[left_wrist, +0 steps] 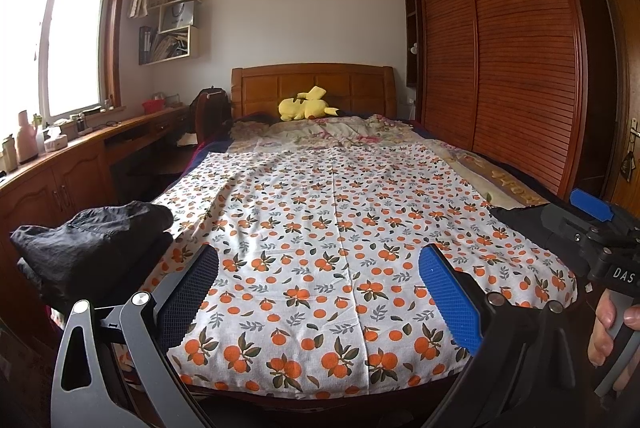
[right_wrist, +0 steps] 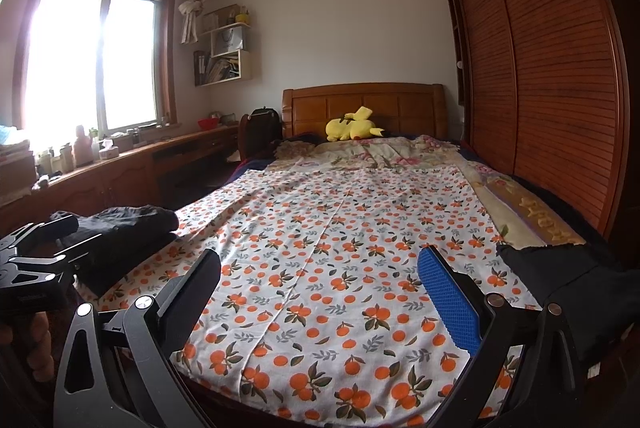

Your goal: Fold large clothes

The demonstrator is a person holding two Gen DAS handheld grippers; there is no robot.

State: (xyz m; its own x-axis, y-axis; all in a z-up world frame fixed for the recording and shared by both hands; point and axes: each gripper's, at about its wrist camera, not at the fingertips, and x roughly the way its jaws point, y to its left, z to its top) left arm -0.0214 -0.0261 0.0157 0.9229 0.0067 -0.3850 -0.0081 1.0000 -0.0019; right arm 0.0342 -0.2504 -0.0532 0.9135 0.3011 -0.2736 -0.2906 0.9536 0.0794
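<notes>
A folded black garment (left_wrist: 92, 244) (right_wrist: 120, 240) lies on the near left corner of the bed. Another black garment (right_wrist: 560, 276) (left_wrist: 516, 218) lies bunched at the near right edge. My left gripper (left_wrist: 320, 292) hovers open above the foot of the bed, nothing between its blue-padded fingers (left_wrist: 448, 300). My right gripper (right_wrist: 320, 292) is also open and empty, its fingers (right_wrist: 448, 300) wide apart over the orange-print sheet (right_wrist: 340, 248). In the left wrist view the right gripper's body (left_wrist: 592, 232) shows beside the right-hand black garment, held by a hand (left_wrist: 608, 328).
The sheet (left_wrist: 340, 228) covers most of the bed. A floral quilt (left_wrist: 320, 134) and a yellow plush toy (left_wrist: 306, 104) lie near the wooden headboard (left_wrist: 312, 84). A desk (left_wrist: 72, 156) runs under the window at left. Slatted wardrobe doors (left_wrist: 500, 68) stand close at right.
</notes>
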